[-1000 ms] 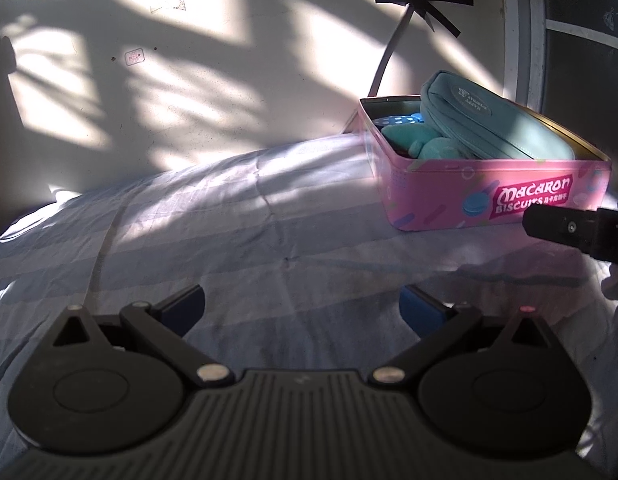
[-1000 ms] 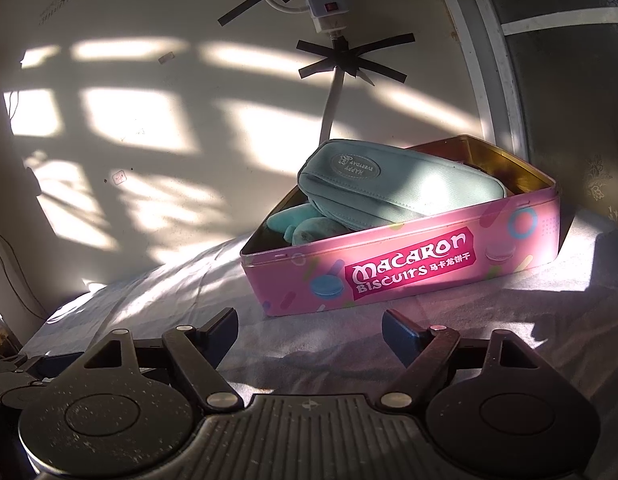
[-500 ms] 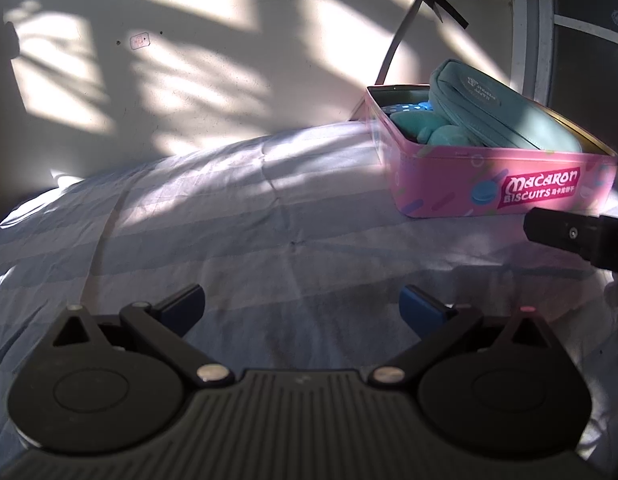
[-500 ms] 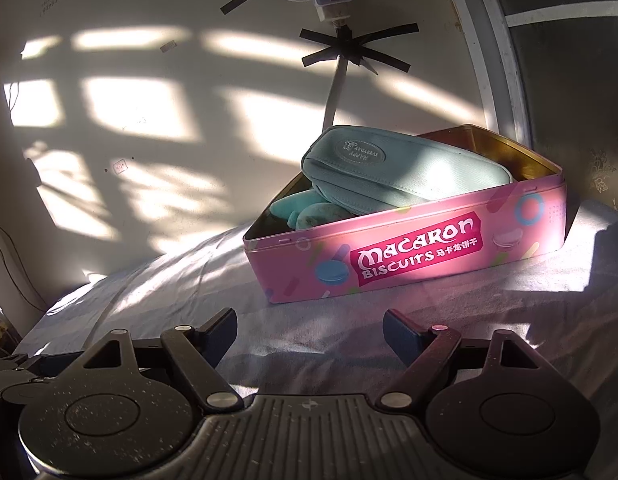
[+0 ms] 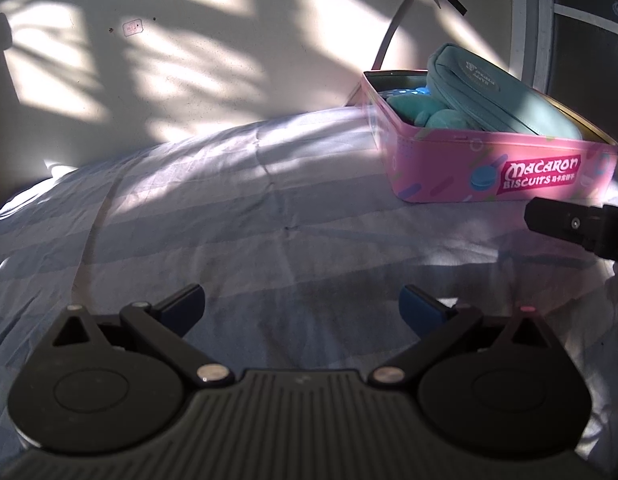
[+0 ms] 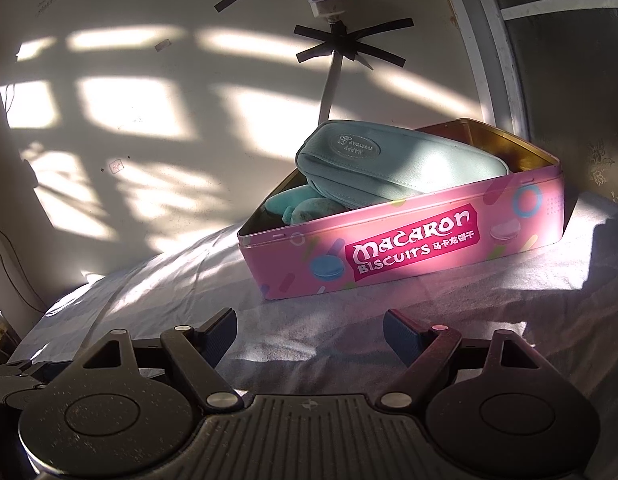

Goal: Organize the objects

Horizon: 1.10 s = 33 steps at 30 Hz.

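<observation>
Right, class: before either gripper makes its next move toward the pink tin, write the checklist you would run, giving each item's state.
1. Left gripper open, nothing between jaws: ok.
2. Right gripper open, nothing between jaws: ok.
3. Tin sits flat on the sheet, lid off: ok.
4. Pouch fully inside the tin: not ok, it lies tilted with one end above the rim.
5. Teal soft items below the rim: ok.
6. Room left in the tin under the pouch: cannot tell.
</observation>
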Each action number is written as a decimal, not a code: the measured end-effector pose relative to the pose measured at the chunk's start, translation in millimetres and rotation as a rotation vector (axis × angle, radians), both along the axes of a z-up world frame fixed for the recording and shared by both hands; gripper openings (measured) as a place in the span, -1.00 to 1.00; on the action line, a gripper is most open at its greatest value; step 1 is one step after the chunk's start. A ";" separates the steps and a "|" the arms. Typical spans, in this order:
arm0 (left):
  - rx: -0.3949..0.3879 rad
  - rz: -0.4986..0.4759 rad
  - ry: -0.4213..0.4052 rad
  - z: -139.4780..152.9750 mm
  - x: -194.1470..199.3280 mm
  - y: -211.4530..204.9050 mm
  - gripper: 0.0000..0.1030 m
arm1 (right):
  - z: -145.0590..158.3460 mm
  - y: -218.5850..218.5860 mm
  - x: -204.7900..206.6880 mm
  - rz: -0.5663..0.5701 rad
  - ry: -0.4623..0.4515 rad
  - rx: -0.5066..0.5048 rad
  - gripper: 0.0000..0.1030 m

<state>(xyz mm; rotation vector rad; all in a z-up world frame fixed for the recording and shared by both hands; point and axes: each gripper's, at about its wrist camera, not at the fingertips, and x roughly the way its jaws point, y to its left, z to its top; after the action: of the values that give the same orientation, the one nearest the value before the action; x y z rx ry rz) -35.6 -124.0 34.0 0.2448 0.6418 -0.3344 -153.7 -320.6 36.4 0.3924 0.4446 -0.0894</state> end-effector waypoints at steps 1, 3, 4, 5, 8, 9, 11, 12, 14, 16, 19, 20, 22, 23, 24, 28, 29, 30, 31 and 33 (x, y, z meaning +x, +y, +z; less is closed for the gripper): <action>0.000 -0.001 0.002 -0.2 0.5 0.2 1.00 | -0.2 -0.1 0.0 0.000 0.001 0.001 0.57; 0.003 -0.002 0.006 -0.9 1.3 0.3 1.00 | -0.5 -0.6 0.2 0.000 0.002 0.003 0.57; 0.004 -0.003 0.007 -1.0 1.4 0.2 1.00 | -0.7 -0.6 0.1 -0.001 0.002 0.004 0.57; 0.006 -0.002 0.008 -1.3 1.2 -0.1 1.00 | -0.7 -0.3 -0.1 -0.002 0.002 0.004 0.57; 0.010 -0.002 0.015 -2.1 1.1 -1.2 1.00 | -0.8 -0.3 -0.2 -0.001 0.002 0.004 0.57; 0.011 -0.003 0.017 -2.3 1.3 -1.3 1.00 | -0.8 -0.2 -0.2 -0.002 0.002 0.004 0.57; 0.012 -0.002 0.021 -2.7 0.7 -1.6 1.00 | -0.9 -0.5 -0.3 -0.001 0.002 0.005 0.57; 0.014 -0.002 0.022 -2.9 0.6 -1.7 1.00 | -0.9 -0.5 -0.2 -0.001 0.002 0.004 0.57; 0.015 -0.003 0.024 -3.0 0.5 -1.9 1.00 | -1.0 -0.8 -0.1 0.000 0.002 0.004 0.57; 0.016 -0.002 0.025 -3.1 0.5 -2.1 1.00 | -1.1 -1.0 -0.1 0.000 0.002 0.004 0.57; 0.019 -0.007 0.029 -4.2 0.0 -2.8 1.00 | -1.4 -1.2 -0.1 0.000 0.003 0.005 0.57; 0.020 -0.008 0.031 -4.5 -0.3 -3.2 1.00 | -1.7 -1.2 -0.2 0.000 0.004 0.006 0.57; 0.022 -0.009 0.037 -5.2 -0.3 -3.8 1.00 | -1.9 -1.1 -0.4 -0.001 0.004 0.007 0.57; 0.023 -0.009 0.041 -5.7 -0.2 -3.5 1.00 | -1.8 -1.2 -0.4 -0.001 0.004 0.007 0.57; 0.023 -0.010 0.043 -6.1 0.3 -3.6 1.00 | -2.1 -1.3 -0.4 -0.001 0.005 0.008 0.57; 0.025 -0.009 0.050 -6.9 1.0 -3.5 1.00 | -2.4 -1.6 -0.4 -0.001 0.005 0.009 0.57; 0.025 -0.009 0.051 -7.0 0.8 -3.6 1.00 | -3.0 -1.4 -0.4 -0.001 0.006 0.010 0.57; 0.026 -0.010 0.052 -7.2 1.0 -3.6 1.00 | -3.7 -1.7 -0.5 -0.001 0.007 0.011 0.57; 0.026 -0.010 0.054 -7.4 1.2 -3.6 1.00 | -4.1 -1.6 -0.4 -0.002 0.007 0.011 0.57; 0.027 -0.009 0.056 -7.5 1.0 -3.9 1.00 | -4.4 -1.8 -0.3 -0.002 0.007 0.012 0.57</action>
<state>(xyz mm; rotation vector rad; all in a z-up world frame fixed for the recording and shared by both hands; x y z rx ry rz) -34.6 -127.9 26.4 0.2653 0.7013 -0.3423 -153.9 -322.4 31.9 0.4039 0.4520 -0.0898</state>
